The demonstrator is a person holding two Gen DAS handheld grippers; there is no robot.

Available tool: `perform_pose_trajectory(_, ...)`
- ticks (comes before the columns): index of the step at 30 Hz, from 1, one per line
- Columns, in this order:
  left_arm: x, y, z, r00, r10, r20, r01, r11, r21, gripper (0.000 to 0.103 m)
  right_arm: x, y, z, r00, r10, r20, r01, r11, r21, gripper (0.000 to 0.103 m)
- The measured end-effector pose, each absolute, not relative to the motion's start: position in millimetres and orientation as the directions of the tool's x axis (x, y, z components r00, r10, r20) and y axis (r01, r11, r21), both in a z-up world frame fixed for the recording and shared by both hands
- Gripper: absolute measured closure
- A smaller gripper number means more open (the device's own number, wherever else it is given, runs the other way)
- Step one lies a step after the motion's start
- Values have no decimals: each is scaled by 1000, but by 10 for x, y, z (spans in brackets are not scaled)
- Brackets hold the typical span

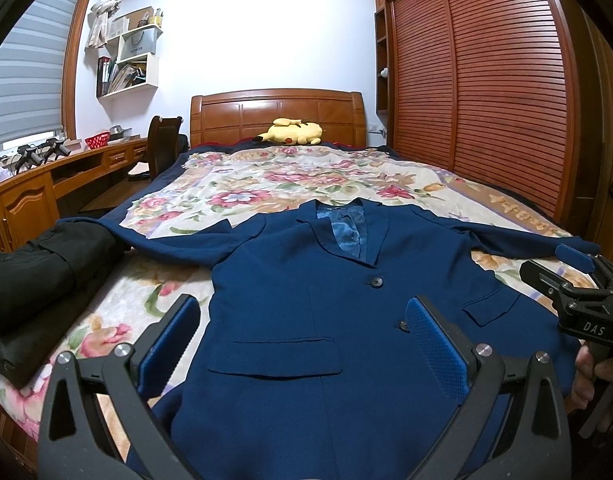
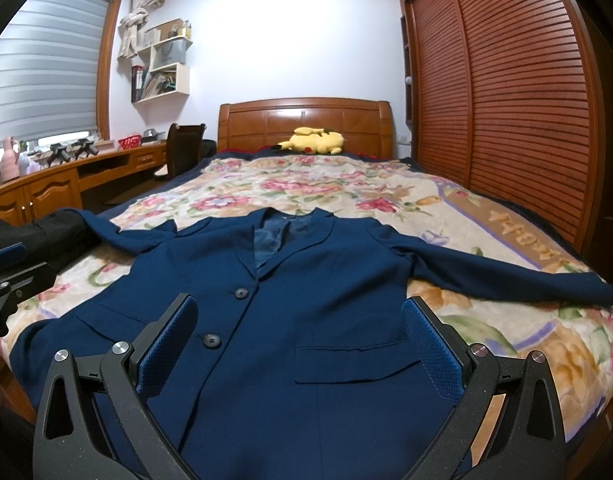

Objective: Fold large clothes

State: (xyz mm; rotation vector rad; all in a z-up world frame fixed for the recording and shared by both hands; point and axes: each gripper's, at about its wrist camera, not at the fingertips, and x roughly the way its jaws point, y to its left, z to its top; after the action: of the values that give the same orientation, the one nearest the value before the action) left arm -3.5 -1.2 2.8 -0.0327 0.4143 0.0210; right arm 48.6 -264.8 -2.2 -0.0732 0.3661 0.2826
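A navy blue suit jacket (image 1: pixel 306 280) (image 2: pixel 298 280) lies flat and face up on the floral bedspread (image 1: pixel 246 188) (image 2: pixel 346 184), buttoned, collar toward the headboard, both sleeves spread out sideways. My left gripper (image 1: pixel 302 332) hovers open over the jacket's lower left front, above a flap pocket (image 1: pixel 274 356). My right gripper (image 2: pixel 298 336) hovers open over the lower right front, nothing between its blue pads. The left wrist view shows the right gripper at the far right (image 1: pixel 578 276), held by a hand. The right wrist view catches the left gripper's finger (image 2: pixel 10 268) at its left edge.
A folded black garment (image 1: pixel 38 280) (image 2: pixel 38 236) lies on the bed's left side, touching the jacket's left sleeve. A yellow plush toy (image 1: pixel 292 133) (image 2: pixel 314 141) rests by the wooden headboard. A wooden desk (image 1: pixel 30 192) runs along the left, a slatted wardrobe (image 1: pixel 486 92) along the right.
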Motion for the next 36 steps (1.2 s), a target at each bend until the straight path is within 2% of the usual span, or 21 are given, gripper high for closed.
perform_pose_trajectory(19, -16, 17, 5, 907, 21, -420, -35, 999, -26, 0, 494, -2569, -59, 890, 258, -376, -288, 957, -26, 0)
perform_pose_trajectory(29, 57, 259, 86, 880, 50, -472, -77, 996, -37, 0, 530, -2304, 33, 862, 327, -388, -356, 934, -4, 0)
perform_pose_trajectory(36, 59, 468, 159, 876, 78, -476, -93, 996, -7, 0, 625, -2026, 108, 838, 374, -397, -415, 910, -18, 0)
